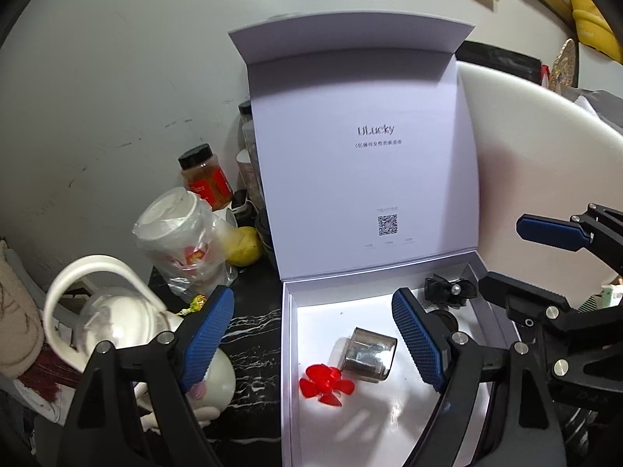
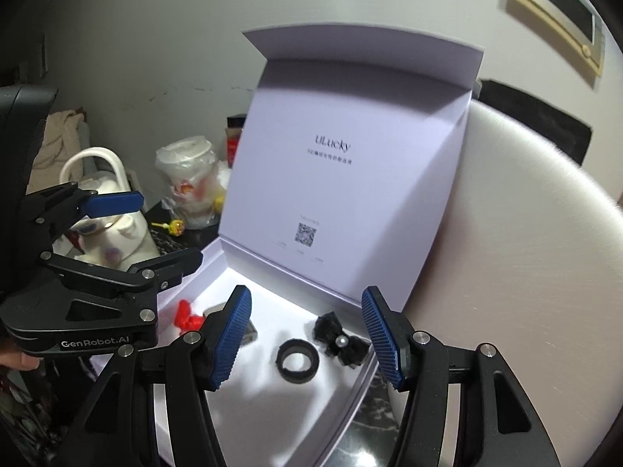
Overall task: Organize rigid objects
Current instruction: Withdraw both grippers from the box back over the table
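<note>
An open white box (image 1: 290, 350) (image 2: 218, 268) lies on the dark marble table with its lid (image 1: 362, 155) (image 2: 335, 155) standing upright. Inside lie a red propeller toy (image 1: 325, 385) (image 2: 187, 317), a clear grey cup on its side (image 1: 370, 354), a black ring (image 2: 298, 362) and a black bow with a pearl (image 1: 449, 292) (image 2: 342, 340). My left gripper (image 1: 311, 342) is open and empty above the box's left edge. My right gripper (image 2: 307, 338) is open and empty above the ring and bow; it also shows in the left wrist view (image 1: 506, 257).
Left of the box stand a white kettle (image 1: 117, 323) (image 2: 113, 229), a bagged paper cup (image 1: 183, 241) (image 2: 190, 179), a spice jar (image 1: 204, 177), a yellow fruit (image 1: 245, 247) and a lollipop (image 2: 173, 227). A white rounded chair back (image 2: 525, 272) is at the right.
</note>
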Available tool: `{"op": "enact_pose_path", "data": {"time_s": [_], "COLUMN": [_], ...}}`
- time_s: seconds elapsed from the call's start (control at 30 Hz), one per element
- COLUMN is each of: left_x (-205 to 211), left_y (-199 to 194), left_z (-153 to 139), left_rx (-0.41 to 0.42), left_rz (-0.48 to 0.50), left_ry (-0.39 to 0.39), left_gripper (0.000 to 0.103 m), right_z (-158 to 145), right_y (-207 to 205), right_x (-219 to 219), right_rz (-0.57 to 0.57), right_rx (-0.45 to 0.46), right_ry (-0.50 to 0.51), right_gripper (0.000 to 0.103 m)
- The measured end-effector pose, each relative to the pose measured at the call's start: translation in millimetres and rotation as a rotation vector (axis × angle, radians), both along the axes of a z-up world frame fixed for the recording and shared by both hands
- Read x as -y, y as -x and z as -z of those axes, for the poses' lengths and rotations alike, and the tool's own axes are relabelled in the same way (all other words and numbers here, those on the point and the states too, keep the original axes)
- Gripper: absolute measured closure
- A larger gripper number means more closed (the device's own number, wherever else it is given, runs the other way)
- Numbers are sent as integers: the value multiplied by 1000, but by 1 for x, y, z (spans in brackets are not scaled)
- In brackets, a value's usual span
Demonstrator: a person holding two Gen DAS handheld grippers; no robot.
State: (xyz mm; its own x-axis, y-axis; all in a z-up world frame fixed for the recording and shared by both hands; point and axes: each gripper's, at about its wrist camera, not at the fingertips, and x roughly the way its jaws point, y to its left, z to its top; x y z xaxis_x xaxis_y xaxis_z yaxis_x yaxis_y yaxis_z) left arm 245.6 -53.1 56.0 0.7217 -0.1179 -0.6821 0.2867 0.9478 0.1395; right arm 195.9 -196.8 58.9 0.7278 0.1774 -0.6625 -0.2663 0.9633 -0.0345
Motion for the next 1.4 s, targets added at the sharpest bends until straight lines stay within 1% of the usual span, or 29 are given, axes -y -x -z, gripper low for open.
{"op": "enact_pose_path", "data": {"time_s": [0.27, 0.67, 0.8, 1.13, 1.4], "left_x": [-6, -14, -14, -14, -11], "left_y": [29, 81, 100, 153, 182], "left_z": [-25, -49, -53, -59, -65], "left_rx": [35, 78, 81, 102, 109], "left_rz": [-3, -23, -27, -40, -39], "left_ry": [9, 9, 17, 3, 11], "left_gripper": [19, 19, 19, 19, 19], "right_z": [-24, -49, -54, -61, -67], "right_y": [31, 82, 101, 154, 186], "right_x": [-4, -10, -10, -9, -4], "right_rz": [-3, -20, -29, -46, -59], "right_rx": [47, 99, 109, 129, 148], "right_ry": [2, 0, -2, -23, -27], "right_gripper": [44, 44, 44, 44, 44]}}
